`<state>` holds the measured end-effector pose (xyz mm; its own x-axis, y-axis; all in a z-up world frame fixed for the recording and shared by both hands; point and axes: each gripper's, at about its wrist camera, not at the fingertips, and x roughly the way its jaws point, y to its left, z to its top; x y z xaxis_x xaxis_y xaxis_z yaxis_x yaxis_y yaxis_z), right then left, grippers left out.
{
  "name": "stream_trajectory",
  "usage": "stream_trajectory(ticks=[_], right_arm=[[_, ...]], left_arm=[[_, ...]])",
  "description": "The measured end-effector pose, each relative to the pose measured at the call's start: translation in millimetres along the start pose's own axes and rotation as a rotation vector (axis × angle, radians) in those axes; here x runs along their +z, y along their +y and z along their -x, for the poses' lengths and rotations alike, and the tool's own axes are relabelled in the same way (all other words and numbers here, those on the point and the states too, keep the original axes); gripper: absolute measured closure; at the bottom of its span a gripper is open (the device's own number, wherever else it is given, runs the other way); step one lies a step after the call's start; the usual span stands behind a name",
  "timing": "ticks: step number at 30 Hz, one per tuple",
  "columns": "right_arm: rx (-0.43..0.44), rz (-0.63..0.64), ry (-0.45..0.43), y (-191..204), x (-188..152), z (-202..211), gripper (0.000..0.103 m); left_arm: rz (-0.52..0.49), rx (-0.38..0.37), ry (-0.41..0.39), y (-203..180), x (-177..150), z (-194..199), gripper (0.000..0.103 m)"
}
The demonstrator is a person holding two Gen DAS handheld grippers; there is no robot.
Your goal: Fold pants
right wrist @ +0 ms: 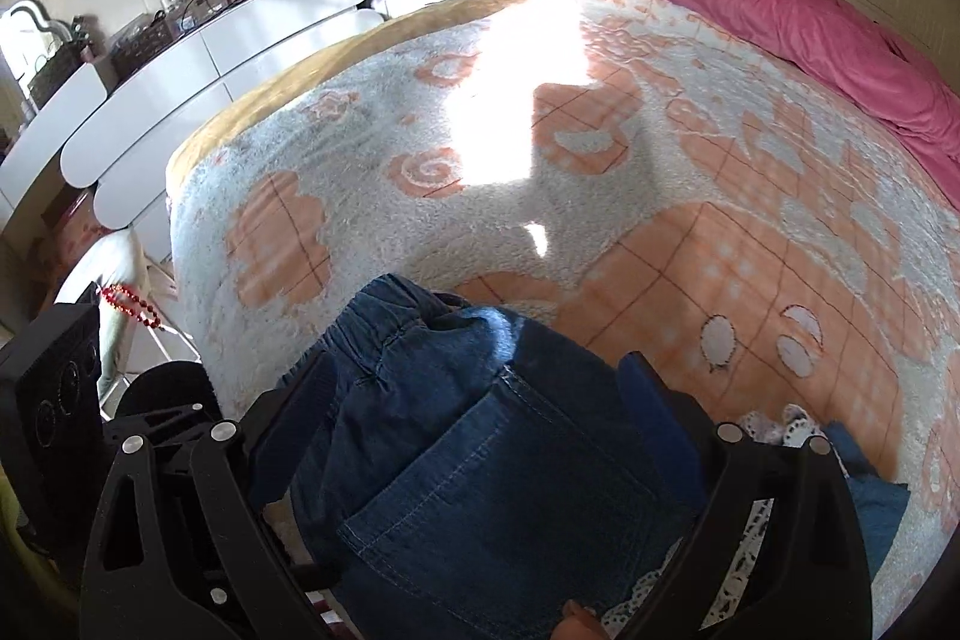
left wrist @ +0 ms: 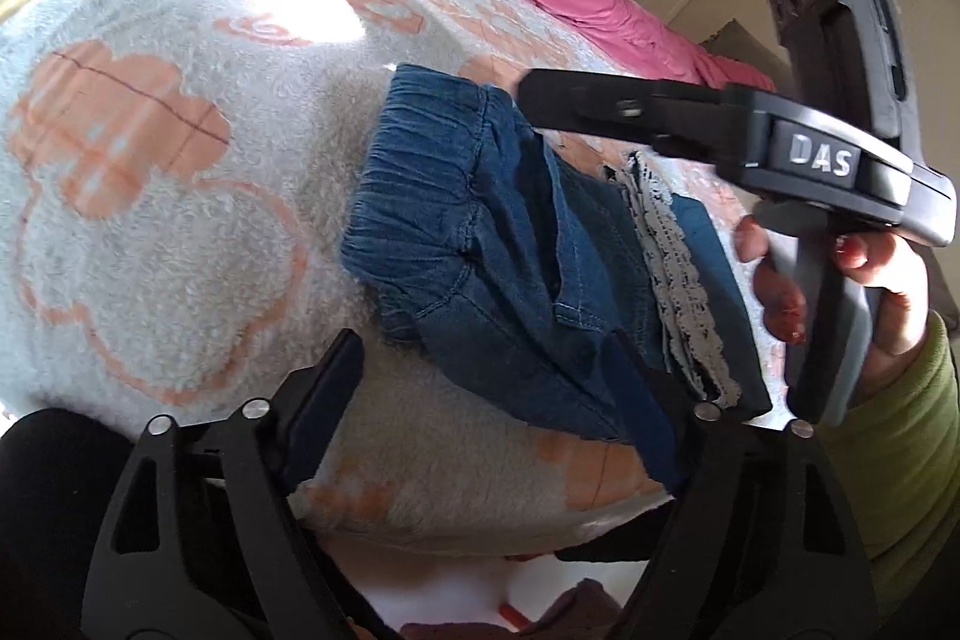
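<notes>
Pants [right wrist: 480, 460] lie folded between right gripper's [right wrist: 480, 400] spread jaws; left gripper [left wrist: 480, 370] likewise agape.

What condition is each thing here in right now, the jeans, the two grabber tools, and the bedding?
Jeans: folded into a compact bundle, lying on the blanket, elastic waistband on top.
Lace trim: sticking out from the fold's edge.
Left gripper: open, fingers straddling the jeans' near edge.
Right gripper: open, fingers either side of the jeans.
Blanket: spread flat, partly sunlit.
Pink quilt: rumpled, pushed to the bed's far side.
</notes>
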<state>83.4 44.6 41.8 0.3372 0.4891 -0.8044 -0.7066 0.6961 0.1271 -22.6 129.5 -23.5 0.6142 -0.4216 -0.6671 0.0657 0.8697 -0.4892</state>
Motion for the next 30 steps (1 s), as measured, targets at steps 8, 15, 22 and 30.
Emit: stream_trajectory(ticks=[8, 15, 22, 30], right_arm=[[0.032, 0.045, 0.071, 13, 11, -38, 0.009], [0.075, 0.029, 0.098, 11, 7, -62, 0.012], [0.141, 0.005, 0.026, 1, -1, -45, 0.061], [0.284, -0.119, -0.109, -45, -15, 21, 0.067]], left_arm=[[0.022, -0.031, 0.011, 4, -1, -8, 0.043], [0.018, -0.047, 0.006, 5, -2, -8, 0.038], [-0.016, -0.033, -0.010, -9, -3, -7, 0.028], [-0.001, -0.094, 0.001, -41, 9, -17, 0.024]])
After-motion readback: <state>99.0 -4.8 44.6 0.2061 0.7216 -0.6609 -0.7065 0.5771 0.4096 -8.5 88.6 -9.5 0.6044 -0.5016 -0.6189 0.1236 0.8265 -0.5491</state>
